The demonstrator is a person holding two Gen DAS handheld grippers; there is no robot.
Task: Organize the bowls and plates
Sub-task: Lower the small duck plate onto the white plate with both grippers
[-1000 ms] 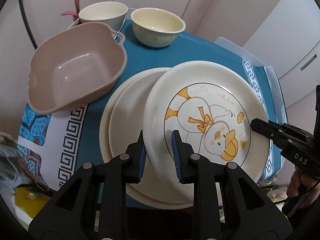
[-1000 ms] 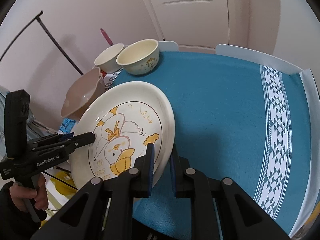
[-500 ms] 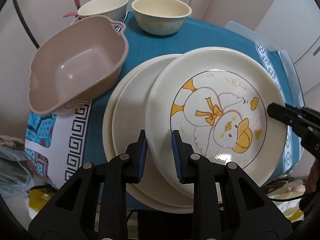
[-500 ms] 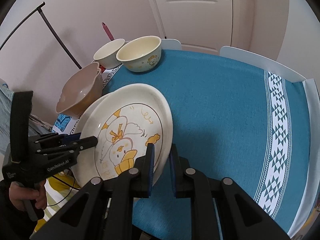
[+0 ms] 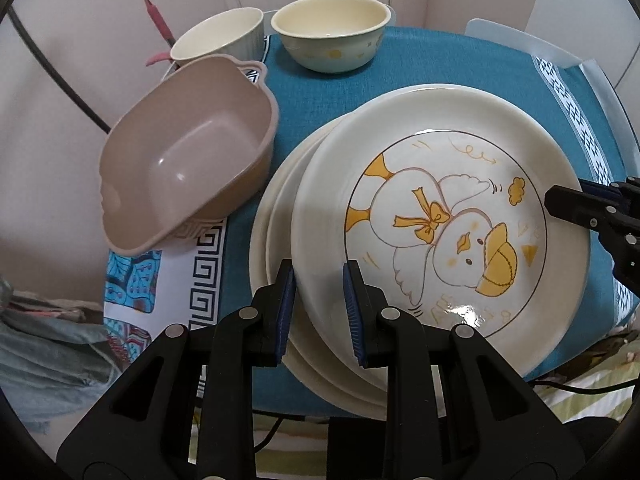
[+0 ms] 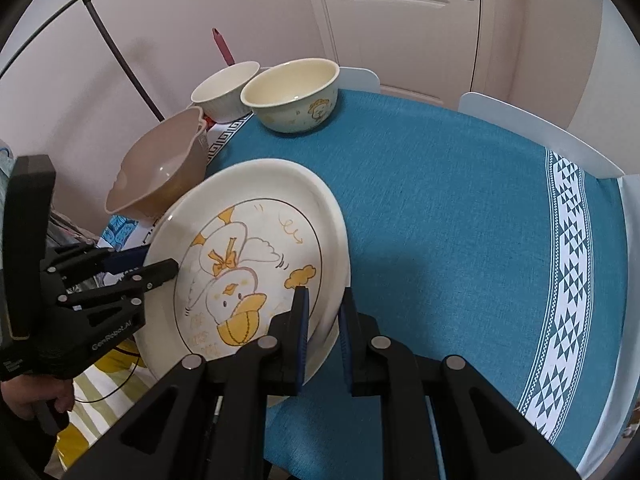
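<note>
Holding opposite rims of the duck plate [image 5: 440,216], both grippers gripped it above two plain plates [image 5: 276,216] stacked on the blue tablecloth [image 6: 460,208]. Left gripper [image 5: 319,292] jaws stood narrowly apart, closed onto the plate's near-left rim. Right gripper [image 6: 323,312] jaws likewise pinched the rim at the other side. Plate face was up, slightly tilted, offset right of the stack beneath; duck's feet pointed toward the far bowls, its capped head toward the table's near edge. Nothing lay on the plate. Pink plastic basin [image 5: 188,164] sat tilted at the table's left edge, just beside the stack, empty. Cream ribbed bowl [image 5: 220,38] and duck-print bowl [image 5: 332,36] stood side by side at the far end, both empty.
</note>
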